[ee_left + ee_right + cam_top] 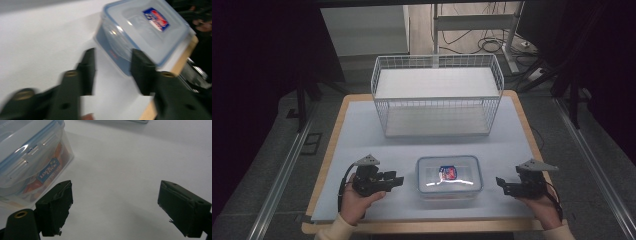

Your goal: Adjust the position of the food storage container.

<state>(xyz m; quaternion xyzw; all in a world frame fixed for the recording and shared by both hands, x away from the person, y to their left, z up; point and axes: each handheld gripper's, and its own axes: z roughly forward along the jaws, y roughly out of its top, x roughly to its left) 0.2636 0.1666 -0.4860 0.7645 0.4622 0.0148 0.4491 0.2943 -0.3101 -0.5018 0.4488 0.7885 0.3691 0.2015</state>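
Two hand-held grippers: left hand-held gripper (398, 181) and right hand-held gripper (500, 183) flank a clear lidded food box (449, 176); both point inward at it
Box position: near middle of the white worktop (362, 125), resting flat; blue-rimmed lid on, with a red and blue sticker (448, 173) on top
Left hand-held gripper state: jaws partly spread, nothing between them; just left of the box, not touching
Right hand-held gripper state: jaws spread wide, empty; a little apart from the box's right end
Far side: white wire basket (437, 95), empty, well apart from the box
Step in hand: likely the approach, both sides closing in for a two-sided lift
Next move: probably spread the left jaws wider; bring both to the box's short ends; pinch evenly so it stays level
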